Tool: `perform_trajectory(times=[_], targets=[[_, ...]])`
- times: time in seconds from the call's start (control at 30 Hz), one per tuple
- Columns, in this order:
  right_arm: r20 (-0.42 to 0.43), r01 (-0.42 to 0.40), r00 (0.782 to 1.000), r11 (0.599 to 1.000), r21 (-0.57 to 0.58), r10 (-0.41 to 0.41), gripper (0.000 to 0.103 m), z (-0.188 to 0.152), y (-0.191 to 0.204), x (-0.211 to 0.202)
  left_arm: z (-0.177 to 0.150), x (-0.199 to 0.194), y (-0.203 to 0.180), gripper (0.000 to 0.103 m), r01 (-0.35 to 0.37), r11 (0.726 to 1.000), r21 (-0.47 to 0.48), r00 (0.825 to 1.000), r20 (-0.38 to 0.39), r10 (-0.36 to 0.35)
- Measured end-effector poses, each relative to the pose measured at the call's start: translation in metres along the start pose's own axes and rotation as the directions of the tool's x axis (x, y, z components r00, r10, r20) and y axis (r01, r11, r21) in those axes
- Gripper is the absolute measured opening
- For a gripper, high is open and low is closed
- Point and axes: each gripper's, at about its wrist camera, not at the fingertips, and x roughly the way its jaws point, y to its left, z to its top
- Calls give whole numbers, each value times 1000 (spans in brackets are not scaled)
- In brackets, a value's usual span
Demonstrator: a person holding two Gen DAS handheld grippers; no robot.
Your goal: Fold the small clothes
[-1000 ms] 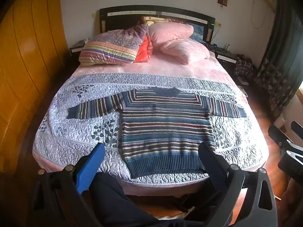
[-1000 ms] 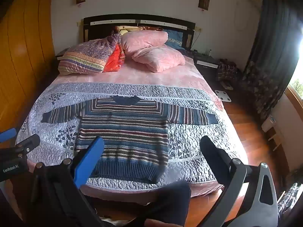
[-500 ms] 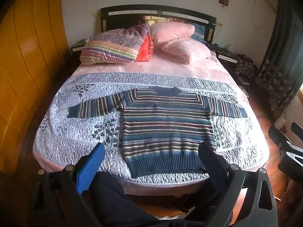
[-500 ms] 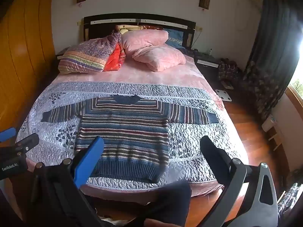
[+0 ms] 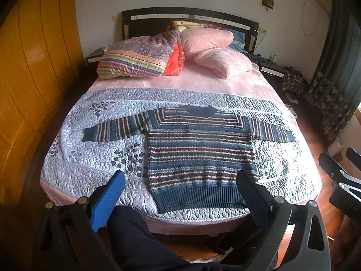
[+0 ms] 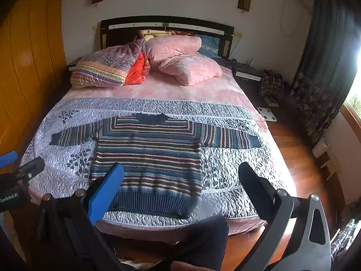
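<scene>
Left gripper (image 5: pixel 180 181): jaws spread wide apart — nothing between them; it hangs in the air off the foot of the bed, touching no cloth.
Right gripper (image 6: pixel 181 174): jaws just as wide apart, empty, also clear of the bed's near edge.
Fingers: each gripper has a blue pad on its left finger (image 5: pixel 108 199) and a black right finger (image 5: pixel 252 196).
Sweater (image 5: pixel 198 155): striped knit, lying flat on the grey quilt (image 5: pixel 79 169), both sleeves stretched out sideways, collar toward the headboard, ribbed hem just inside the near edge of the bed.
Quilt: covers the near half of the bed; a pink sheet (image 5: pixel 191 81) shows beyond it.
Pillows: a striped patterned one (image 5: pixel 135 58) and two pink ones (image 5: pixel 216 49) stacked at the headboard — well apart from the sweater.
In the way: the person's dark-trousered leg (image 5: pixel 137 241) stands between the grippers and the bed's foot.
Sides: wooden wardrobe (image 5: pixel 29 79) on the left, dark curtain (image 6: pixel 322 56) on the right.
</scene>
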Motion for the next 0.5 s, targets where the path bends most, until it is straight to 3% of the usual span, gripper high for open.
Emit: perform_trajectory(times=[0.5], targets=[[0, -2, 1000, 1000, -1, 2, 100, 1, 1, -2, 3, -3, 0, 99, -9, 1000, 0, 1000, 8, 9]])
